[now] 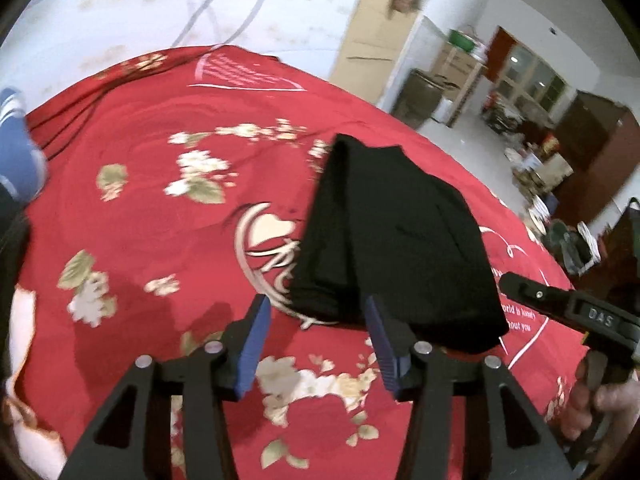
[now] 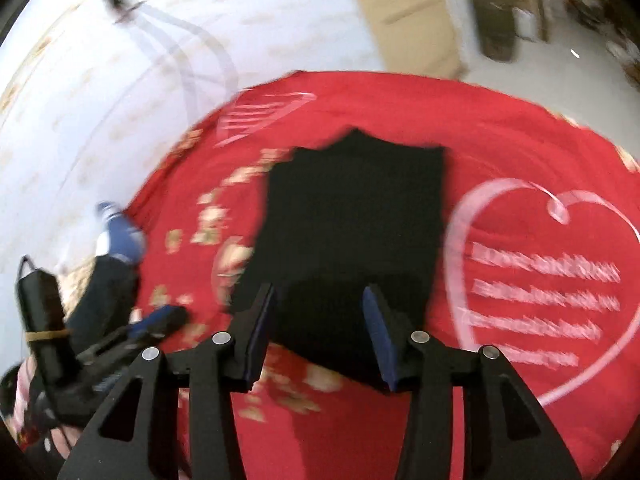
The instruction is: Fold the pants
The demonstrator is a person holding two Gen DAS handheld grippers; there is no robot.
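Observation:
The black pants (image 1: pixel 392 236) lie folded into a compact stack on the red floral bedspread (image 1: pixel 160 200). They also show in the right wrist view (image 2: pixel 352 232), blurred. My left gripper (image 1: pixel 318 312) is open and empty, hovering over the near edge of the pants. My right gripper (image 2: pixel 318 302) is open and empty above the near end of the pants. The right gripper also shows at the right edge of the left wrist view (image 1: pixel 560 300), beside the pants. The left gripper shows at the lower left of the right wrist view (image 2: pixel 156 320).
The bedspread (image 2: pixel 500 160) covers a bed with a white heart print (image 2: pixel 540 280). A foot in a blue shoe (image 1: pixel 16 148) stands at the bed's left edge. White patterned floor (image 1: pixel 200 8) lies beyond. Cabinets and clutter (image 1: pixel 540 120) stand at the far right.

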